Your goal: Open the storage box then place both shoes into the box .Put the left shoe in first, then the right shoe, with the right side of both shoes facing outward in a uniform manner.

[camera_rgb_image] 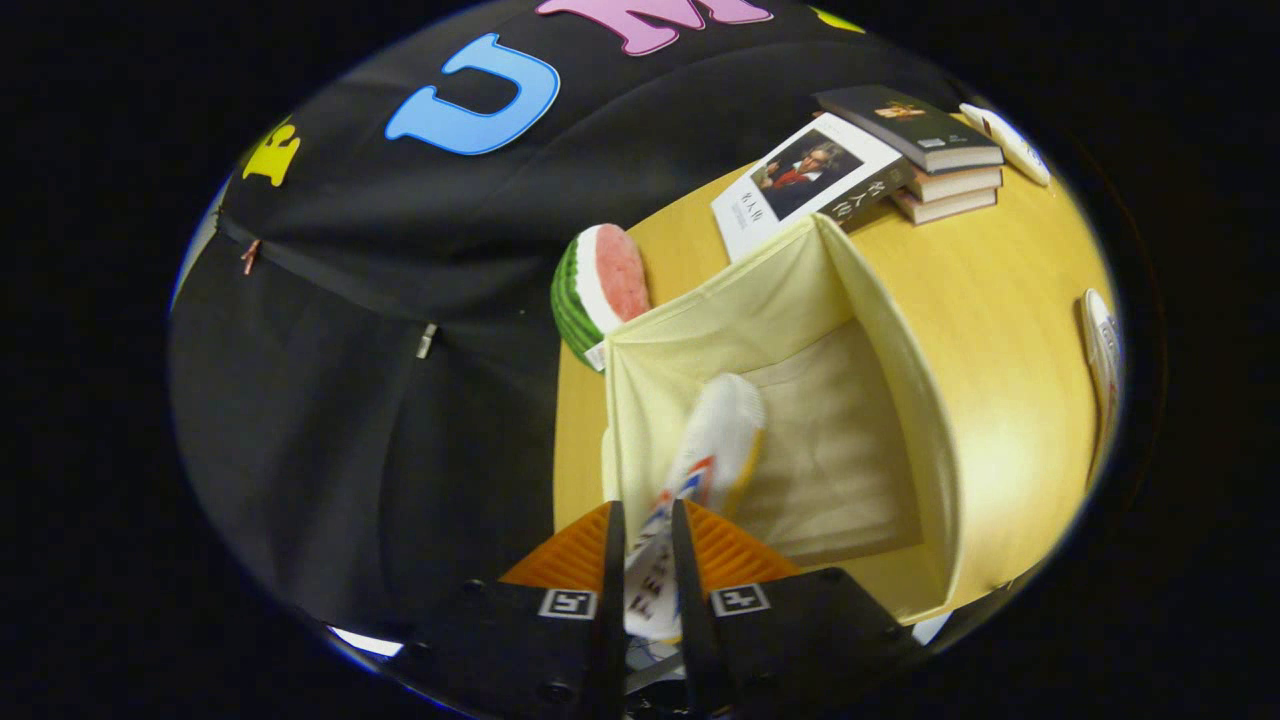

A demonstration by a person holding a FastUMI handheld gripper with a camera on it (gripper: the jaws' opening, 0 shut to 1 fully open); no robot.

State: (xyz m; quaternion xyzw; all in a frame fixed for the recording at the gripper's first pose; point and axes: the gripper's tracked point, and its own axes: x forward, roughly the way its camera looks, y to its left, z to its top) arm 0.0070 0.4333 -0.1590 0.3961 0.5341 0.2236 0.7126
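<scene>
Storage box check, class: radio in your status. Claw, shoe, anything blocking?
Claw shut on shoe. Shoe hangs toe-first inside the open storage box, box otherwise bare. Watermelon slice and books sit outside the box, nothing blocking.

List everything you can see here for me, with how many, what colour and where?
Storage box: one, pale yellow fabric, open, on the table just ahead of the fingers.
Shoe: one, mostly white, held between the fingers, its far end inside the box.
Watermelon slice: one, green rind and red flesh, beside the box's far left corner.
Books: about four, stacked beyond the box.
White objects: two, at the table's far edges; too unclear to name.
Table: one, yellow wood.
Gripper: one, fingers closed on the shoe.
</scene>
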